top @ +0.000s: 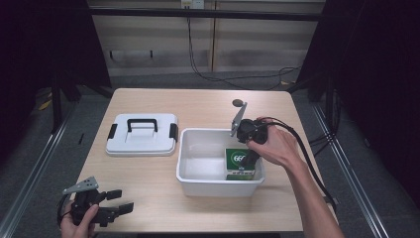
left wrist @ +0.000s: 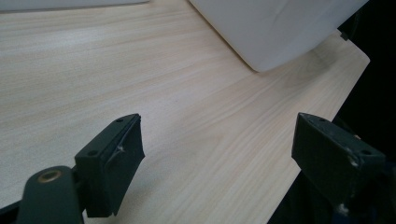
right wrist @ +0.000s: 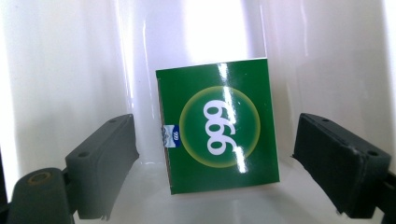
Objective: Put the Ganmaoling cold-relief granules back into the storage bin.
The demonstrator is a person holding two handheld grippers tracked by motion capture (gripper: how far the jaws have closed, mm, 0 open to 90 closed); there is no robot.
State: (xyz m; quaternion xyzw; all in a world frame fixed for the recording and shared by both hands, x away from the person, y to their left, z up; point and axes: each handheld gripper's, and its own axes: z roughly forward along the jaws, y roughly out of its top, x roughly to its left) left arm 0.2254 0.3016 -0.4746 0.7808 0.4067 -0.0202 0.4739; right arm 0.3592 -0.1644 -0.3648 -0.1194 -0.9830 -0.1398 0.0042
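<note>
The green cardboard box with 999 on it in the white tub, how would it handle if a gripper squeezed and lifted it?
The green cardboard box looks thin-walled, so hard squeezing would probably dent it. Its glossy face may slip against the pads. It seems small and likely light, lying in the white plastic tub between the right gripper's open jaws.

Left hand point(top: 79, 224) resting low at near left, gripping left gripper point(top: 120, 202); that gripper lying level, pointing rightward, jaws standing wide apart with nothing between them. Right forearm point(top: 311, 198) reaching in from lower right, stretching forward and left. Right hand point(top: 273, 145) wrapping right gripper point(top: 247, 159) from above; gripper pointing steeply down, grey plate tilting up, jaws gaping, pads pressing on nothing.
</note>
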